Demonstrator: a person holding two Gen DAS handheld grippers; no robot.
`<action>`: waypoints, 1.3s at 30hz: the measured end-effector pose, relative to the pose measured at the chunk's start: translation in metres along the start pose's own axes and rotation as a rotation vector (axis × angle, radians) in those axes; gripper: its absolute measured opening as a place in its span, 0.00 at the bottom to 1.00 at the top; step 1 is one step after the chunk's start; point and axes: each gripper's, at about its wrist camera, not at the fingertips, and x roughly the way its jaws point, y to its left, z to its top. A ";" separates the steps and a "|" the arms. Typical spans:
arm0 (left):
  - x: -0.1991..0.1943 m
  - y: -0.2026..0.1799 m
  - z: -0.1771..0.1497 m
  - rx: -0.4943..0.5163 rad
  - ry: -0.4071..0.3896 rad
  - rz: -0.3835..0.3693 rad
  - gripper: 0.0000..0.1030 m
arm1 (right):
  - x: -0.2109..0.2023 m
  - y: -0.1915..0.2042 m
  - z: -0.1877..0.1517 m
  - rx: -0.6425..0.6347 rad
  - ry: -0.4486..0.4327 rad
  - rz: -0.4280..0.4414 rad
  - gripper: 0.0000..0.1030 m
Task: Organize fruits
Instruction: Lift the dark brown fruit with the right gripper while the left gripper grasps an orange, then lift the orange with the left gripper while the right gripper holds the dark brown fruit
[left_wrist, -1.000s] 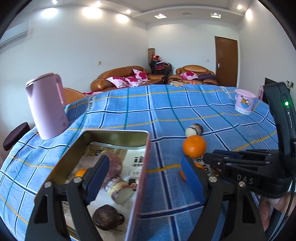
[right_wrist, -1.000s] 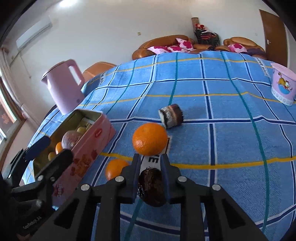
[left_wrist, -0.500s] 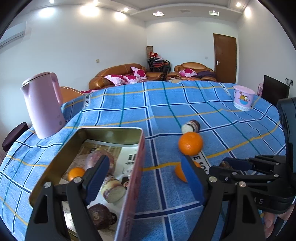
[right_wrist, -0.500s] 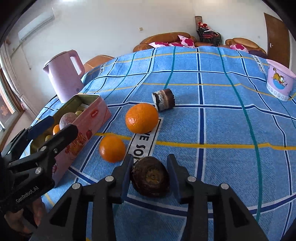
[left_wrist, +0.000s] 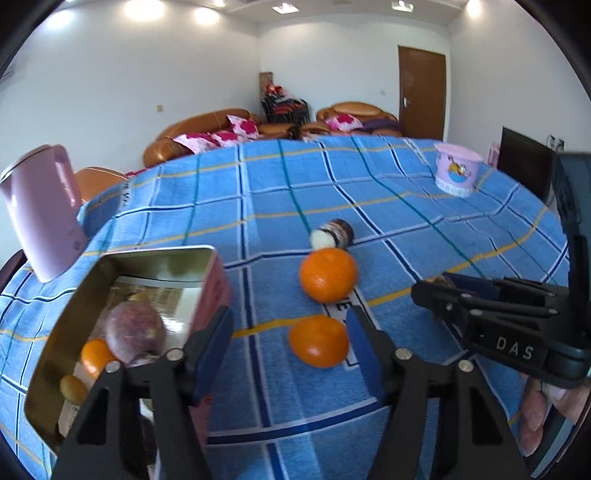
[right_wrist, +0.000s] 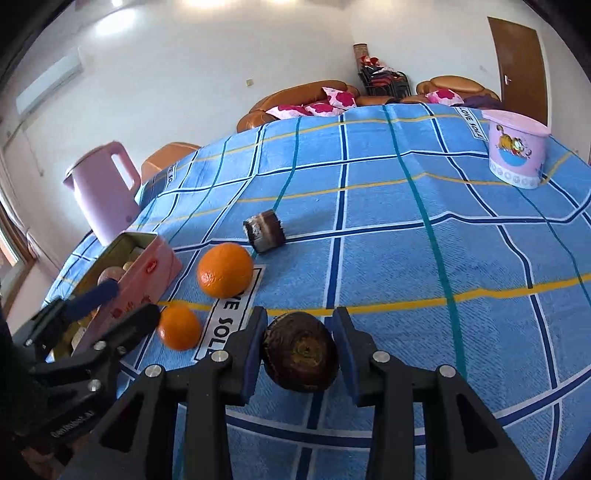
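Right gripper clamped on a dark brown round fruit, pads pressing both sides; whether the fruit clears the blue checked cloth or touches it I cannot tell

Left gripper jaws closing, nothing between the pads. The small orange lies on the cloth just past the tips, close to the right pad, no contact. In the right wrist view the left gripper sits at 9 o'clock, beside the tin

Right wrist view:
- small orange at 10 o'clock of the held fruit, on the cloth
- big orange at 11 o'clock, beyond the small one, apart from it
- cut dark-skinned piece on its side, just beyond the big orange
- pink tin at 10 o'clock, open top
- pink kettle beyond the tin
- pink cartoon cup at 2 o'clock, far edge, well apart from all fruit

Left wrist view: the tin at 9 o'clock holds a round purple fruit, a small orange one touching it, and a small yellowish one nearer the camera. Right gripper comes in at 3 o'clock
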 end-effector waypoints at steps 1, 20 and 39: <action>0.004 -0.002 0.001 0.005 0.018 -0.009 0.61 | 0.000 0.001 0.000 -0.002 -0.001 0.002 0.38; 0.026 -0.006 -0.001 -0.034 0.135 -0.077 0.40 | -0.003 0.001 -0.001 -0.005 -0.025 0.026 0.38; -0.001 -0.002 -0.006 -0.072 -0.017 -0.089 0.39 | -0.020 0.007 -0.003 -0.046 -0.116 0.072 0.38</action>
